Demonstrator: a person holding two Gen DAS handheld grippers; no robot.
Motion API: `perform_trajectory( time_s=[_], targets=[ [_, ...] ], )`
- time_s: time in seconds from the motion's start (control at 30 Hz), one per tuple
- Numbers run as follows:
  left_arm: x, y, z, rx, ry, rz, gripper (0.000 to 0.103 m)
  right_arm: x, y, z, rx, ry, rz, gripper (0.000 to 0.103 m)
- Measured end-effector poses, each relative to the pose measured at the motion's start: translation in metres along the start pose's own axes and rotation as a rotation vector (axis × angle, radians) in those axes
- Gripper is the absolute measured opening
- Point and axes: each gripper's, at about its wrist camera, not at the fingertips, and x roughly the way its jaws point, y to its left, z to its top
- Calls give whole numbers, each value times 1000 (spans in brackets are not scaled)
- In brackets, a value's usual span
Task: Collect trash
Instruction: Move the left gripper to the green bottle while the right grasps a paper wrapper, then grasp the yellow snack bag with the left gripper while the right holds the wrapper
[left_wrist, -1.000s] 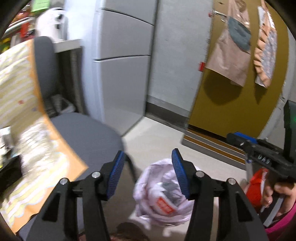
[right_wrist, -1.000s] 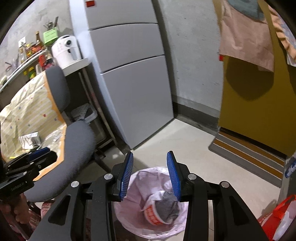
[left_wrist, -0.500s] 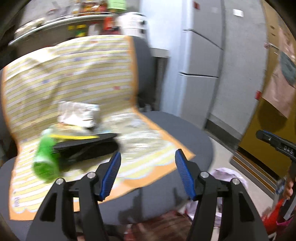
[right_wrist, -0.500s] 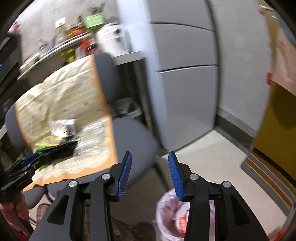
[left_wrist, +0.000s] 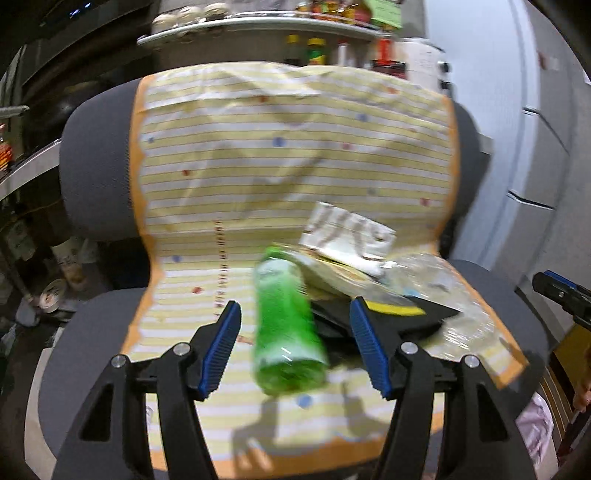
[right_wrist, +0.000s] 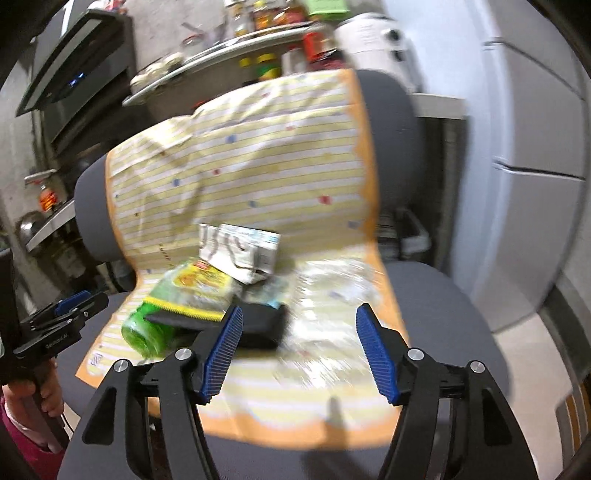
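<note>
Left hand-held gripper (left_wrist: 295, 347): I see the jaws spread, nothing pinched. Its jaws have just been opening. The green bottle sits in the gap, pads not pressing on it.
Right hand-held gripper (right_wrist: 299, 350): released, jaws have just been opening wider, nothing between the pads. A crinkled clear wrapper (right_wrist: 332, 291) lies on the cloth beyond the gap.
Green bottle (left_wrist: 286, 328): lying on its side on the cloth, base toward me, left end of the trash pile.
Black pouch (left_wrist: 384, 317): flat with a yellow strip, just right of the bottle, touching it as far as I can tell; blurred.
Carton (left_wrist: 347, 236): crumpled white printed carton, far side of the pile, propped against the chair back.
Snack bag (right_wrist: 195, 288): yellow-green, lying over the bottle and pouch in the right wrist view.
Cloth (left_wrist: 258, 155): yellow striped with orange edge, draped over seat and back.
Chair (left_wrist: 96, 170): grey office chair carrying all the trash.
Trash bag (left_wrist: 535, 421): pale bag, low right edge of the left wrist view, off the chair.
Fridge (right_wrist: 535, 147): grey, right of the chair.
Shelf (left_wrist: 258, 18): behind the chair, jars and bottles on it, blurred.
</note>
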Motion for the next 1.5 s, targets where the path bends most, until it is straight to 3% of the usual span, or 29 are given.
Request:
perform_trajectory(
  time_s=[0.17,0.27,0.37,0.53,0.67,0.73,0.83,0.93,1.0,1.1,1.23,1.37,1.5],
  targets=[
    [28,21,14,-29,32,31,60,71,22,31,-56,50,78,65],
    [47,26,23,-28,48,32,60,114,35,47,-98,89,150,52],
    [61,29,27,-22,59,32,60,152,42,60,-140,134,208,51],
    [78,33,32,-27,73,31,60,198,44,71,-167,204,209,56],
    [86,33,31,-32,83,17,60,223,51,64,-210,259,206,52],
    [88,33,29,-37,91,14,60,219,57,59,-241,258,226,27],
    [85,34,27,-45,97,9,60,204,69,51,-295,260,269,6],
    [78,35,26,-53,93,9,60,173,81,53,-333,193,289,3],
    [70,36,25,-52,84,14,60,136,86,62,-331,98,283,2],
    [56,36,24,-51,72,18,60,82,80,81,-268,-30,274,2],
    [39,32,21,-40,62,4,60,21,70,89,-184,-132,231,2],
    [27,21,17,-23,58,-21,60,-23,60,75,-155,-189,104,2],
    [22,5,14,-5,67,-58,60,-42,37,53,-98,-159,10,2]
  ],
)
